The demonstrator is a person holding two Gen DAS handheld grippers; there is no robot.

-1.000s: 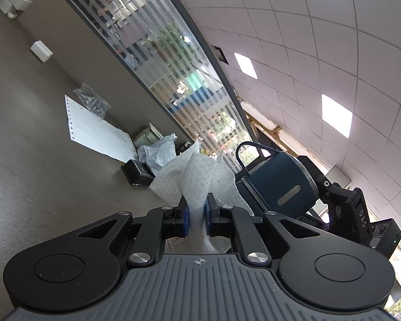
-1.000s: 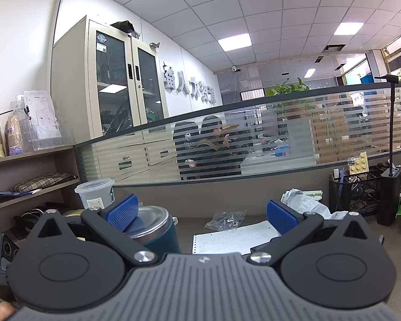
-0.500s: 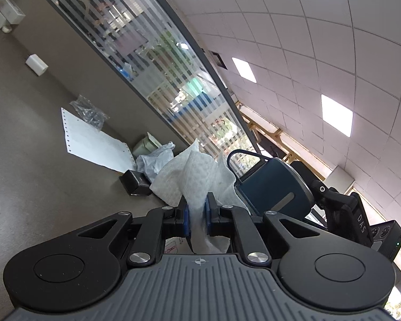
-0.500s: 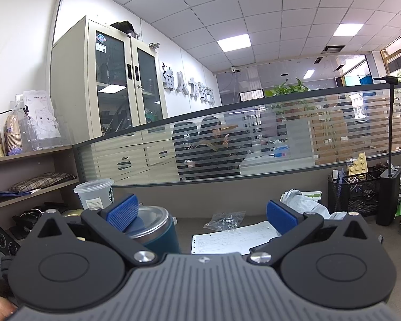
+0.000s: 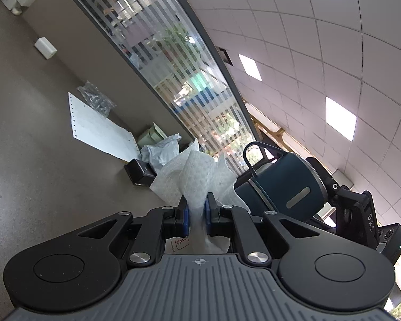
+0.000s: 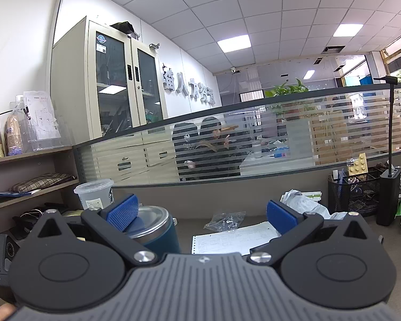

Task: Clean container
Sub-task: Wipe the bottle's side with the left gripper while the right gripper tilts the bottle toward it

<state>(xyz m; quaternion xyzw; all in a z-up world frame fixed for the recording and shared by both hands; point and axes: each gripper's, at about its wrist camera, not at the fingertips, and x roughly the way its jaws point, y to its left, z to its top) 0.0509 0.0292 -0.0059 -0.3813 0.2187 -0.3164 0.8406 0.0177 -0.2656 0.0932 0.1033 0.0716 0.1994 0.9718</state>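
Wipe ready, container waiting on the bench.

Left tongs [image 5: 196,215] pinched tight on a bunched paper towel [image 5: 197,176], wad sticking fwd so it can go at the container [image 5: 283,187] w/o the fingers touching it. Container, dark blue w/ steel rim, stands upright on the bench [image 6: 189,227]; towel is just beside it, contact not clear. Right tongs [image 6: 201,214] spread wide, holding nothing, left pad just in front of the container's rim, prob. placed to steady it. Printed sheet [image 6: 235,236] lies right of the container.
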